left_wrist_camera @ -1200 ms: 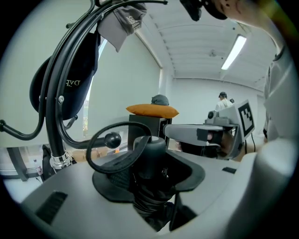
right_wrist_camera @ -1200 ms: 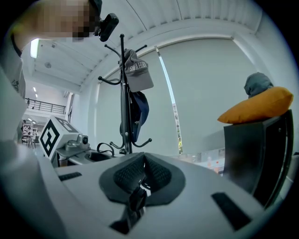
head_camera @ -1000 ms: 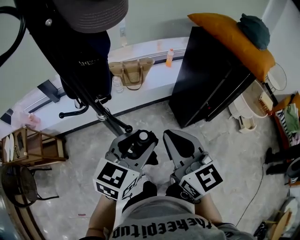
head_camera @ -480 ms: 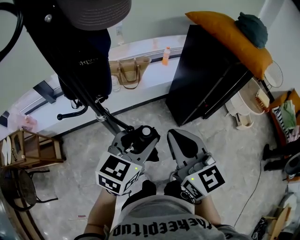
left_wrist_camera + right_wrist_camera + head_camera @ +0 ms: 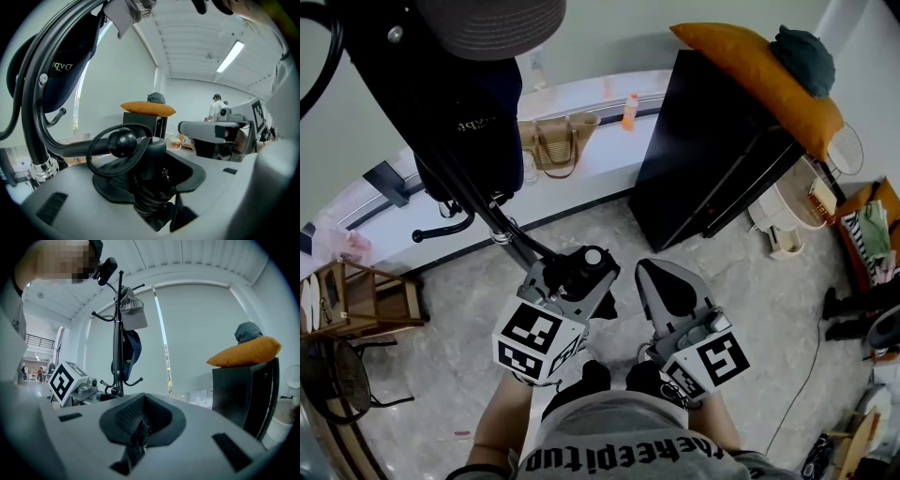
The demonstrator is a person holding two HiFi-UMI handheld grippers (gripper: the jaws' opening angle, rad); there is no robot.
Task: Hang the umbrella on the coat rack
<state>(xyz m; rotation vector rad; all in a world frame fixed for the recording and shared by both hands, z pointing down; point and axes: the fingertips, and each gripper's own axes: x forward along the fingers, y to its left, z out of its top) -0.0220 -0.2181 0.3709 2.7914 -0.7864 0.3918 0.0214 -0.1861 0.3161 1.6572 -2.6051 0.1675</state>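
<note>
My left gripper (image 5: 570, 279) is shut tight on the black umbrella (image 5: 151, 187), its strap loop (image 5: 119, 126) looks round the coat rack hook (image 5: 79, 148) just ahead, right gripper (image 5: 139, 423) shut w/ nothing, so next: push loop further on & let go.

A grey marbled floor (image 5: 441, 366) carries the coat rack (image 5: 502, 230) on its black foot, with a tall black cabinet (image 5: 703, 159) to the right of it and a white basket (image 5: 792, 202) just beyond the cabinet. At the left edge stand a wooden stand (image 5: 370, 300) and a black wire chair (image 5: 337, 375). Along the wall runs a curved white ledge (image 5: 609, 150), on which sit a woven handbag (image 5: 558, 141) and, further right, an orange bottle (image 5: 629, 111), both upright.
</note>
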